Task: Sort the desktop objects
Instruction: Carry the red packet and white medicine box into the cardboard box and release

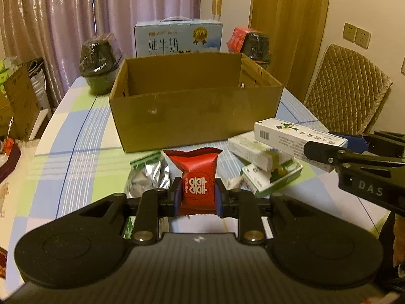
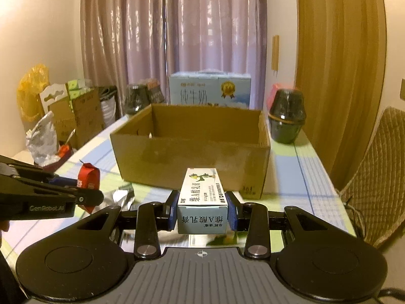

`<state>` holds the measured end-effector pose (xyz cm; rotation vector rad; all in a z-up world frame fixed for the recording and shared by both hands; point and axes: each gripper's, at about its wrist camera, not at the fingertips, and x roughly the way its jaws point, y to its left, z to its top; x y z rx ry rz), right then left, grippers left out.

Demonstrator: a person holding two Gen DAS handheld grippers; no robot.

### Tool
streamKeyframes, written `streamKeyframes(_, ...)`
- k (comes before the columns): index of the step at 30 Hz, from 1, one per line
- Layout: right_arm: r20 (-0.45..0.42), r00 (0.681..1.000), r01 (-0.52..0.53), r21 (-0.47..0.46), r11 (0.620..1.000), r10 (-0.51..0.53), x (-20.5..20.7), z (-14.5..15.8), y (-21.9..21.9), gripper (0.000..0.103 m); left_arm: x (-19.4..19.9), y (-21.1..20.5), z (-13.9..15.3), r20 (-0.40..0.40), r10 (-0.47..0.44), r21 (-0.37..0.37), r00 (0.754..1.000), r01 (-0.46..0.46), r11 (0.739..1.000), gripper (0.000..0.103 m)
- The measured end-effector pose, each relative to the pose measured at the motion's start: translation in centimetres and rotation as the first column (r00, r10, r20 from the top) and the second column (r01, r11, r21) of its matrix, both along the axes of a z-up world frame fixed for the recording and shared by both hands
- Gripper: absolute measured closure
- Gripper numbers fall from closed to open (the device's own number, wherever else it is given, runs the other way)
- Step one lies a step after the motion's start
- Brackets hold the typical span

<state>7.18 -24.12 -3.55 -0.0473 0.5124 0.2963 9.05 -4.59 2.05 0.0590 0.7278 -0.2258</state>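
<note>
Left claw [image 1: 198,197] clamps red candy packet [image 1: 194,174]; right claw [image 2: 202,210] clamps ointment box [image 2: 202,197].

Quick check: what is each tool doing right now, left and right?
Left tool: shut on the red candy packet.
Right tool: shut on the white medicine box.

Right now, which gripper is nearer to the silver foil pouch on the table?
Left. The left gripper holds the red candy packet just beside the silver foil pouch; the right gripper is farther off, holding the white box.
</note>
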Motion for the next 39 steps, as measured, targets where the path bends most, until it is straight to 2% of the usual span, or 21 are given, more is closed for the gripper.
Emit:
streamKeyframes(5,0.049,0.999,-0.001,0.016,1.0,0.0,1.5,1.8,-0.1,0.068,2.4,0.3,1.4,0.035,-0.011,-0.003,0.999,0.011,1.0,0.082)
streamKeyframes(11,0.098,0.995,0.004,0.024,1.0,-0.006,5.2,3.5,0.0,0.068,6.3,1.0,3.7,0.079,-0.017,-0.009,0.997,0.018,1.0,0.082)
streamKeyframes(19,0.136,0.991,0.006,0.037,0.999,-0.011,11.4,3.8,0.4,0.068,13.1,1.3,6.0,0.145,-0.032,0.014,0.989,0.03,0.999,0.082)
streamKeyframes(30,0.131,0.991,0.01,0.05,0.999,-0.016,18.0,1.3,0.6,0.068,19.9,2.1,4.2,0.178,0.016,0.013,0.984,-0.019,1.0,0.082)
streamKeyframes(39,0.077,0.997,0.005,0.06,0.998,-0.009,20.9,-0.9,0.6,0.068,22.7,2.3,1.1,0.132,0.036,-0.017,0.991,-0.034,0.999,0.082)
